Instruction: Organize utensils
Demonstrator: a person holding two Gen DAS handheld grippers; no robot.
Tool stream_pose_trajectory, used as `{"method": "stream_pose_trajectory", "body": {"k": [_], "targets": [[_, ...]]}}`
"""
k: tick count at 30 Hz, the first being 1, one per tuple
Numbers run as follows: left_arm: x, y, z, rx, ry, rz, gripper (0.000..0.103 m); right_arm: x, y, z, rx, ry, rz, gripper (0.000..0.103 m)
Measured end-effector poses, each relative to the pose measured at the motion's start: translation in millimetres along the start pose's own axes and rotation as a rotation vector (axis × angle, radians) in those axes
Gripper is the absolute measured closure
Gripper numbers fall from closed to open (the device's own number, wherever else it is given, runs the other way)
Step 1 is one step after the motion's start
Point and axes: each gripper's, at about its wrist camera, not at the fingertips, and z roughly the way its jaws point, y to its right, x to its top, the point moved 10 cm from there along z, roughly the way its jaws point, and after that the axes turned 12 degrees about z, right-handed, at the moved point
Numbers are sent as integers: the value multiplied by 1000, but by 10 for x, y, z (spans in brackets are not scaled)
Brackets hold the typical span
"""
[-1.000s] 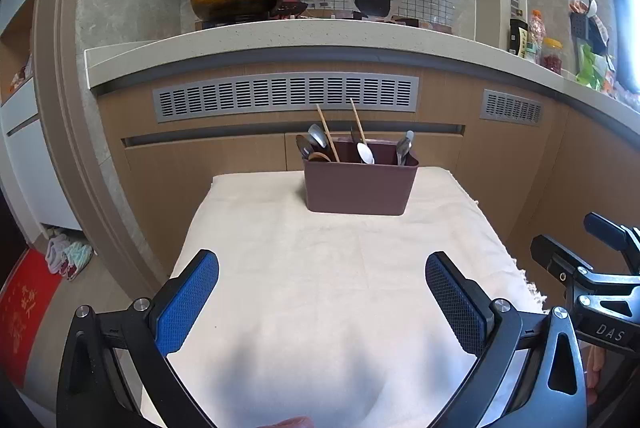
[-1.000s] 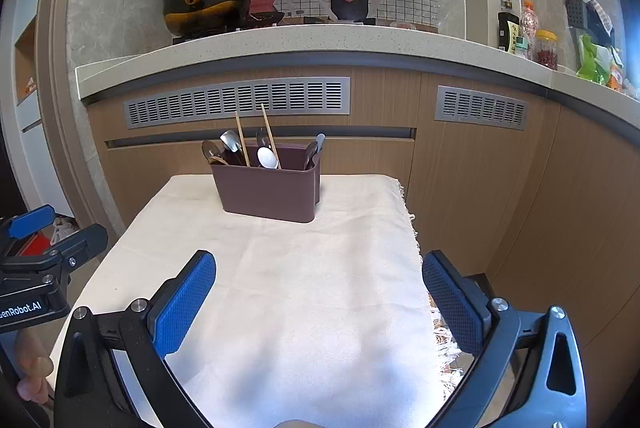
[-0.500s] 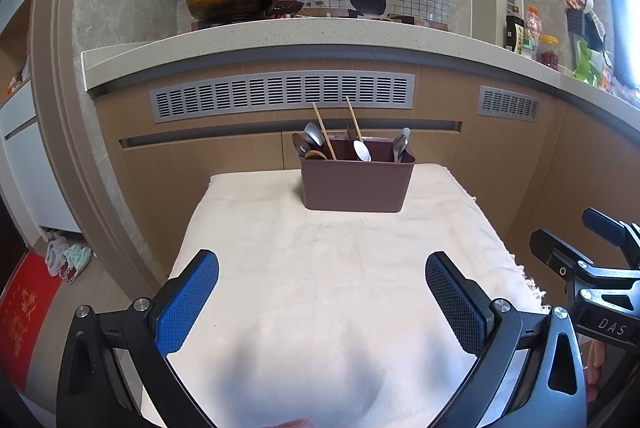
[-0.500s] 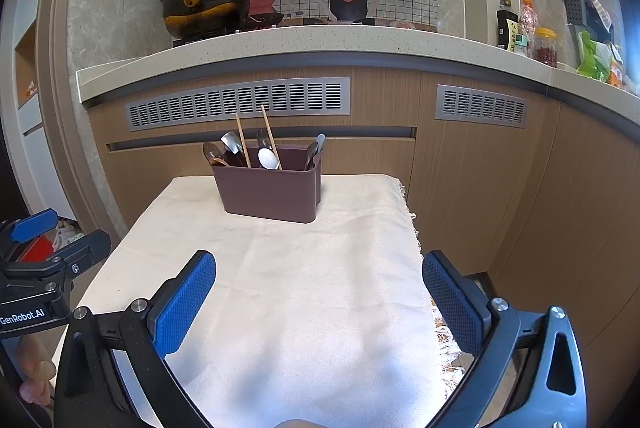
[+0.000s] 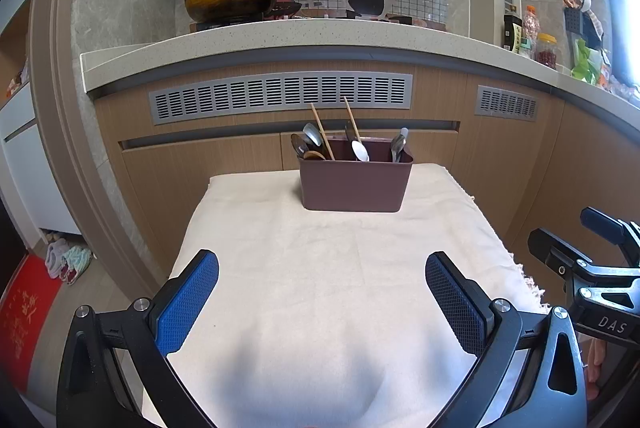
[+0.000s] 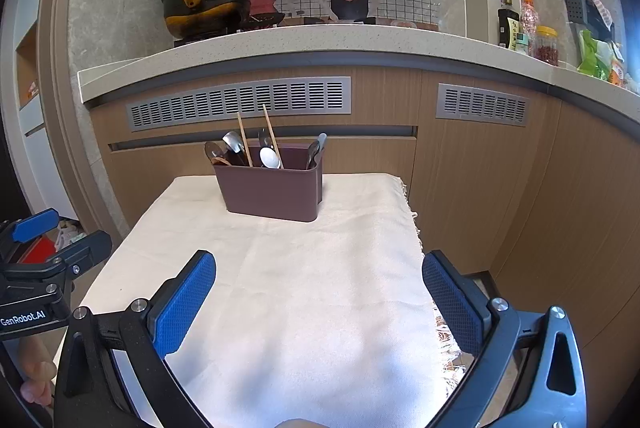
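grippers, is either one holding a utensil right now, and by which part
Nothing is held. The left gripper and right gripper are both open over the cloth.

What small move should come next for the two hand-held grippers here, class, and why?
Probably advance one hand-held gripper, say the right hand-held gripper, toward the brown utensil holder. Both it and the left hand-held gripper are open and hold nothing, well short of the holder on the cream cloth.

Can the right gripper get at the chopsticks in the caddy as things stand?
Probably yes. The right gripper is open and empty, and only bare cloth lies between it and the caddy. The chopsticks stick up well above the spoons, so their tops look free to pinch.
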Motion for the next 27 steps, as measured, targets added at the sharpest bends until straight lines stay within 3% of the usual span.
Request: {"method": "stream_pose_trajectory", "body": {"k": [27], "targets": [[-35, 34, 8, -11, -7, 7, 0, 9, -30, -28, -3, 5, 5, 0]]}}
